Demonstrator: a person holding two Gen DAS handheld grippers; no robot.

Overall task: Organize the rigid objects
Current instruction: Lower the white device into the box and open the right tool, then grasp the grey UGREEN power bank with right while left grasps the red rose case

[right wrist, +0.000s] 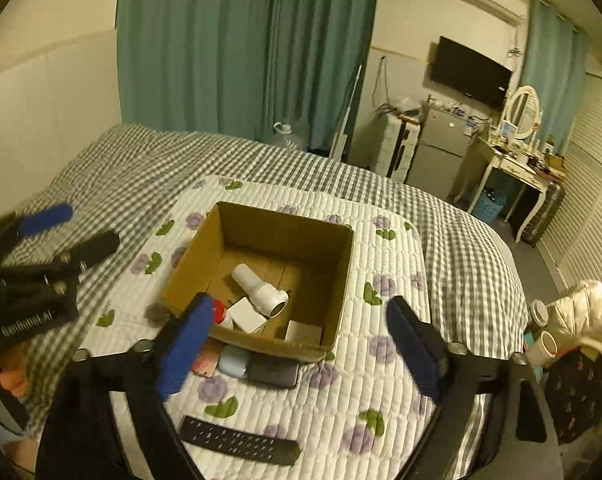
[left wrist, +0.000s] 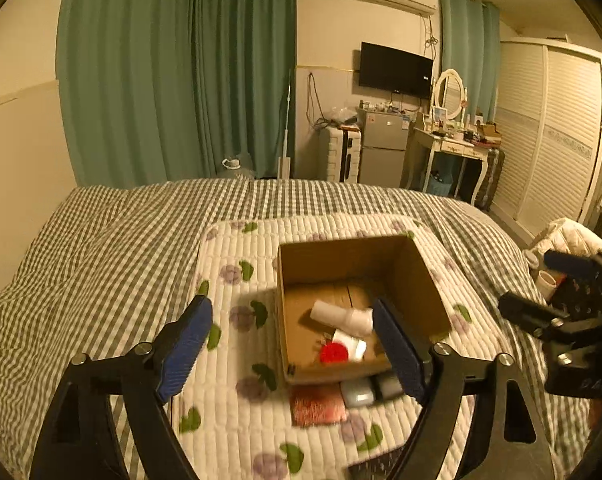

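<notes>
An open cardboard box (left wrist: 417, 268) (right wrist: 343, 268) sits on a white floral quilted mat (left wrist: 237, 248) (right wrist: 385, 280) on the bed. In it lie a white cylinder bottle (left wrist: 341, 316) (right wrist: 261, 286), a red-capped item (left wrist: 334, 353) (right wrist: 220, 312) and small white boxes (right wrist: 248, 315). In front of the box lie a pink case (left wrist: 319, 404), a pale blue object (left wrist: 356, 393) (right wrist: 233, 361), a grey object (right wrist: 272, 372) and a black remote (right wrist: 239, 442). My left gripper (left wrist: 291, 350) and right gripper (right wrist: 297, 350) are both open and empty, above the box's near side.
The bed has a grey checked cover (left wrist: 101, 240). Cups and a white jacket (right wrist: 585, 316) lie past the bed's right edge. Green curtains, a fridge and a dressing table stand far behind.
</notes>
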